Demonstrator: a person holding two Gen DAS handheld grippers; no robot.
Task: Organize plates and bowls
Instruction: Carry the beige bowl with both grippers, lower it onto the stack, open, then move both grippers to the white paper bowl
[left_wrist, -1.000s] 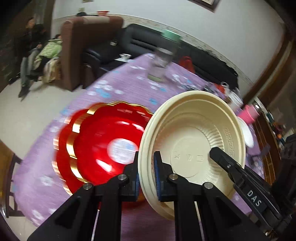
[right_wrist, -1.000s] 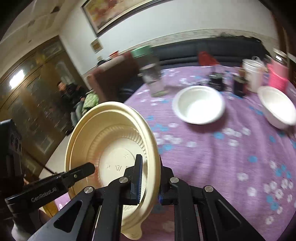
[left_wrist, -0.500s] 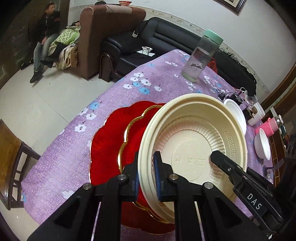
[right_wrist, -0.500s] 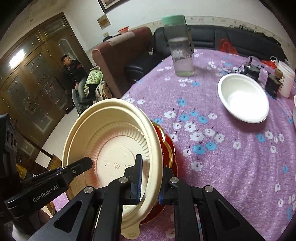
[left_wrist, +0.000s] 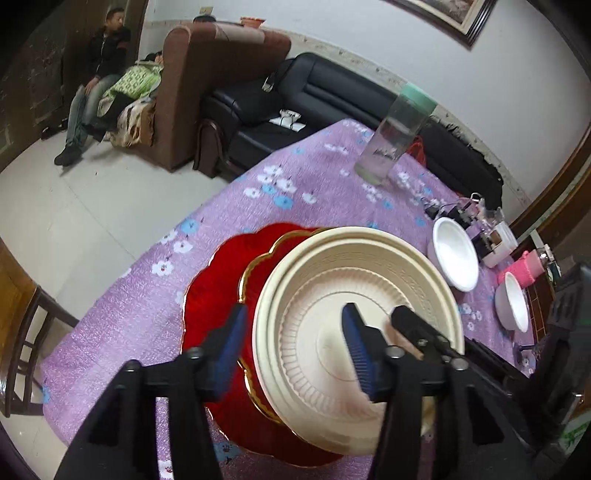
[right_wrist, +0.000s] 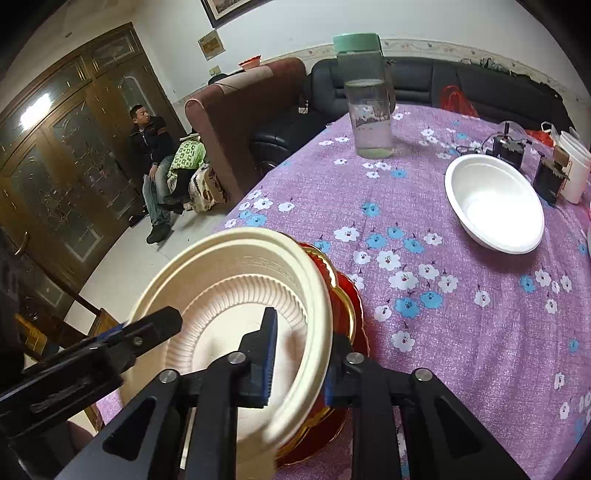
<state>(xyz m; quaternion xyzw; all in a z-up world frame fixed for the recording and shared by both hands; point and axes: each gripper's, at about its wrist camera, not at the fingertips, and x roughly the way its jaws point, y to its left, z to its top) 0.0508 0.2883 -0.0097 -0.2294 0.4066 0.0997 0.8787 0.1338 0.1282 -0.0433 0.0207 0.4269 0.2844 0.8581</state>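
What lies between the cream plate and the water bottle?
In the right wrist view, only bare flowered cloth lies between the cream plate and the bottle.

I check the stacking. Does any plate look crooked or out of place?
The cream plate lies off-centre on the red plates, overhanging their right edge. Both grippers, left and right, are open around its rim.

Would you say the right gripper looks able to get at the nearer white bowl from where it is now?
Probably yes. The right gripper is open, its fingers astride the cream plate's rim, holding nothing. Between it and the white bowl lies only bare purple tablecloth; the water bottle stands well aside.
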